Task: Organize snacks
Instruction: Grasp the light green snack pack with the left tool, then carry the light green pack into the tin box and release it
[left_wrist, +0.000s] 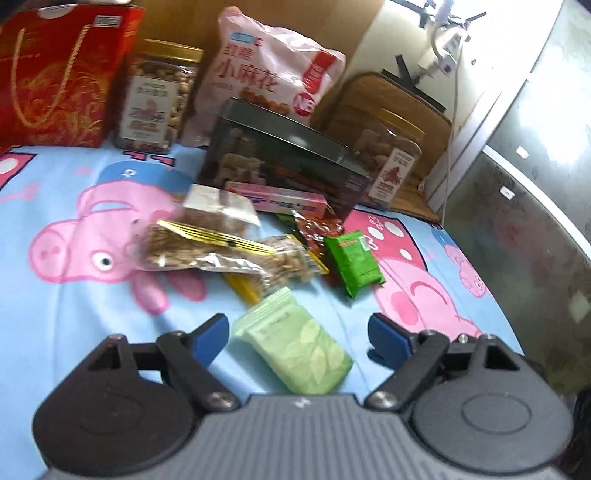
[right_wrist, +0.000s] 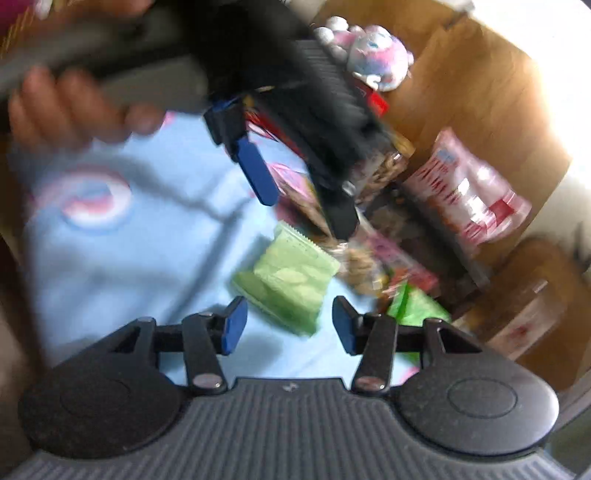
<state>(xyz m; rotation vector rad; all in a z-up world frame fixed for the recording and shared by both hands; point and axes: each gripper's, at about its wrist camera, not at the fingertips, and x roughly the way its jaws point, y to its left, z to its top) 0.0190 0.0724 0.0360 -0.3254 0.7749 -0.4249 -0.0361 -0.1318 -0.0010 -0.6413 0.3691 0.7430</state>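
Here, pale green packet (left_wrist: 295, 350) between left tool (left_wrist: 297, 332) fingers.

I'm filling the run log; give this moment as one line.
left gripper: open, over pale green packet | right gripper: open, empty | packet on bedsheet

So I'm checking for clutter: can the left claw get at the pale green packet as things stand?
Probably yes. The left claw is open and straddles the pale green packet, which lies alone on the sheet.

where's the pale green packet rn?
Left wrist view: pale green packet lies flat on the blue cartoon sheet, between the open left gripper fingers, nearer than the nut packets.
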